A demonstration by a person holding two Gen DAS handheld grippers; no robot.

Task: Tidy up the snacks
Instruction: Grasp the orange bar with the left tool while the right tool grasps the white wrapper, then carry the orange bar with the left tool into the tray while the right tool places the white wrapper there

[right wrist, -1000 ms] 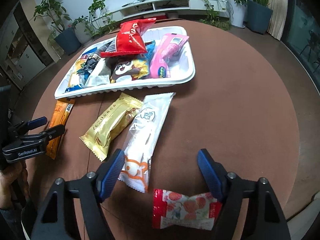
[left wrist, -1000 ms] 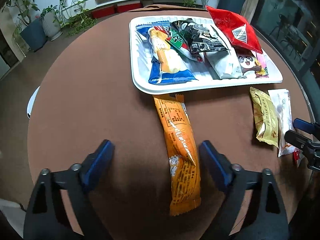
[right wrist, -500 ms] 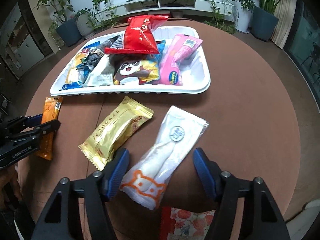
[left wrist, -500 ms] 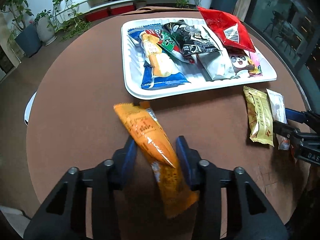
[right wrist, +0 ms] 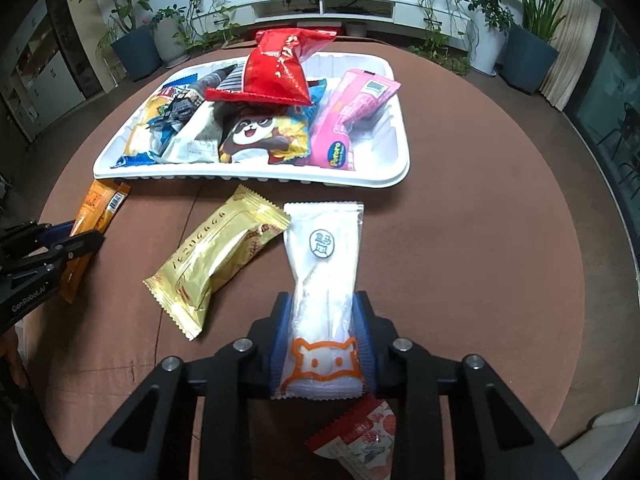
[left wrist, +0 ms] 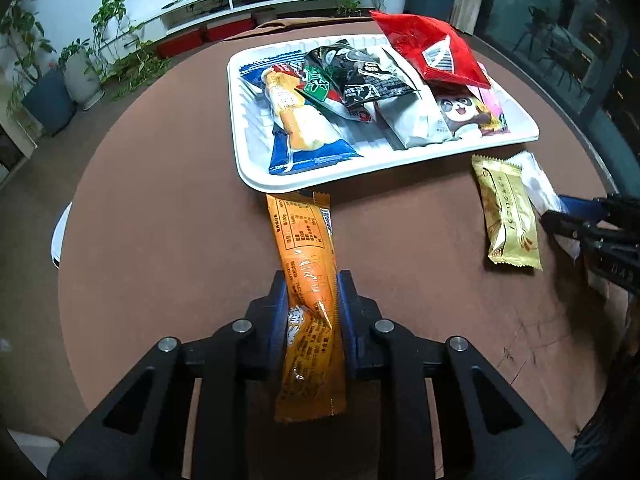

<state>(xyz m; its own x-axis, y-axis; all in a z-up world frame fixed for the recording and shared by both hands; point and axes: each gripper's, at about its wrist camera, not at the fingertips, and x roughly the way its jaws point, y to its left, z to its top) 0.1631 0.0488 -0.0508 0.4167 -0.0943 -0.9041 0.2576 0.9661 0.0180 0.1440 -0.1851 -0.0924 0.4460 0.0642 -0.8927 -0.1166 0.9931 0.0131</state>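
Note:
My left gripper (left wrist: 312, 292) is shut on a long orange snack packet (left wrist: 306, 256), whose far end reaches the near rim of the white tray (left wrist: 256, 178). My right gripper (right wrist: 323, 312) is shut on a long white snack packet (right wrist: 324, 264) with an orange animal face. The tray (right wrist: 384, 178) holds several snack packets, with a red bag (right wrist: 278, 70) on top. A gold packet (right wrist: 218, 256) lies on the brown round table between the two grippers. It also shows in the left wrist view (left wrist: 508, 216). A red and white packet (right wrist: 360, 436) lies under my right gripper.
The brown round table (left wrist: 160, 220) carries everything. Its edge curves close at the right (right wrist: 600, 240). Potted plants (right wrist: 136, 44) and a white low shelf (right wrist: 332, 4) stand on the floor beyond the table. The left gripper shows at the left edge of the right wrist view (right wrist: 90, 242).
Both grippers went from open to shut. The left one closed on the orange packet, the right one moved forward and closed on the white packet, which swung to point at the tray.

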